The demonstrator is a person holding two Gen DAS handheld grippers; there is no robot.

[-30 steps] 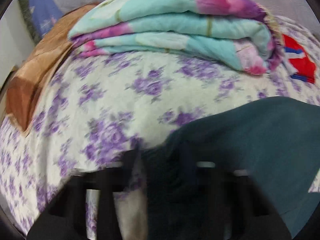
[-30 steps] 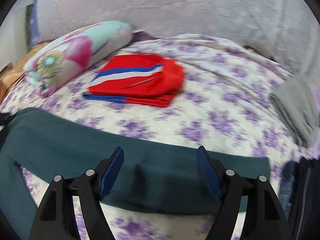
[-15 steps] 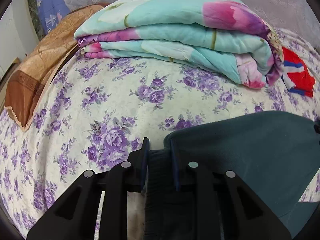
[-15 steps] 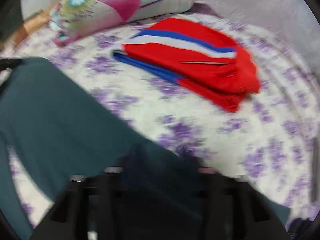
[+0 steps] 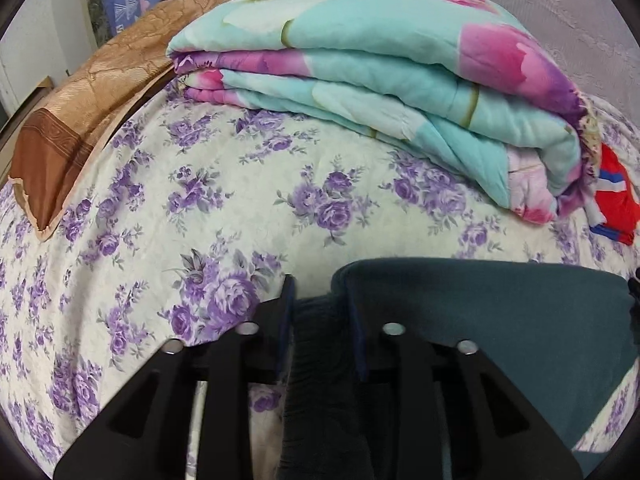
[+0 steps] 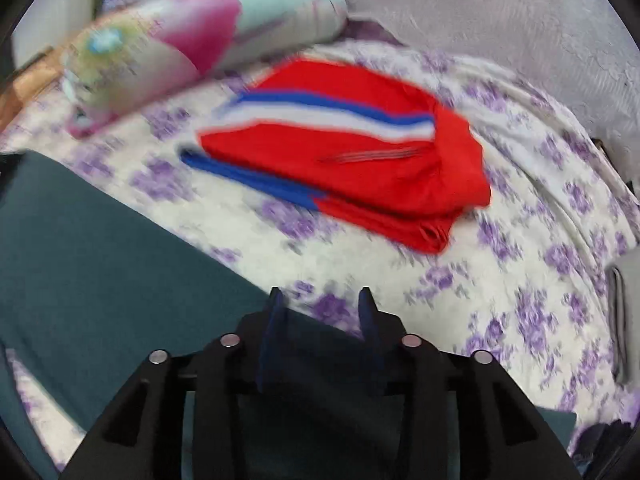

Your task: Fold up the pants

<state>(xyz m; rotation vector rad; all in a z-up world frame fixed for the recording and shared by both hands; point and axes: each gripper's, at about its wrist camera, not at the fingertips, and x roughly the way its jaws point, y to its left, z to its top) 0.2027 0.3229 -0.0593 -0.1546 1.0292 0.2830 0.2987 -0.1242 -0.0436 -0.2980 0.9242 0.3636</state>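
Note:
Dark teal pants lie on the purple-flowered bed sheet. In the left wrist view my left gripper straddles a ribbed end of them. Its jaws are opening, and the bunched cloth stands between the fingers. In the right wrist view the pants stretch from the left edge down under my right gripper. That gripper's jaws are opening too. Teal cloth lies beneath and between its fingers, and a gap shows on each side.
A folded turquoise and pink blanket lies at the back of the bed. Folded red pants with a blue and white stripe sit beside it. A brown cloth lies far left. A grey garment and dark clothing lie at the right edge.
My right gripper moved left along the pants, shut on the cloth, and now stands parted again. The left gripper's fingers have spread a little around the ribbed end.

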